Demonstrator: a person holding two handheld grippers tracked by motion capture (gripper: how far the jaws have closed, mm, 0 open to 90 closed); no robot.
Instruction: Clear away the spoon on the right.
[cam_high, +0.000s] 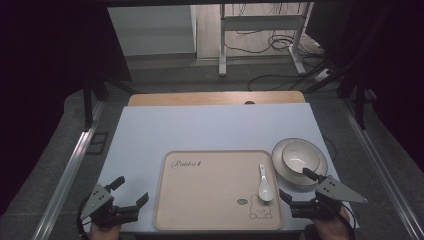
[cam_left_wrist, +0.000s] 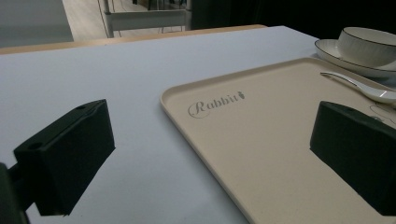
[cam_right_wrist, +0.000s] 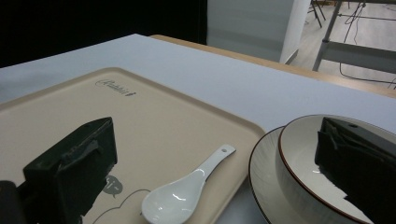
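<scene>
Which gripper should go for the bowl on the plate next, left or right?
Right. The right gripper is open beside the bowl and its plate, with one jaw already over the bowl's rim. The left gripper is open off the tray's far left edge, across the tray from the bowl.

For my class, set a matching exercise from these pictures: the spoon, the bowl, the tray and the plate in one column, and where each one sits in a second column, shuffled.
Things:
1. spoon
2. bowl
3. tray
4. plate

Places:
A. straight on the white table, right of the tray
B. on the plate
C. on the tray, near its right edge
D. in the middle of the near table edge, between the two grippers

Pairs: 1-C, 2-B, 3-D, 4-A
</scene>
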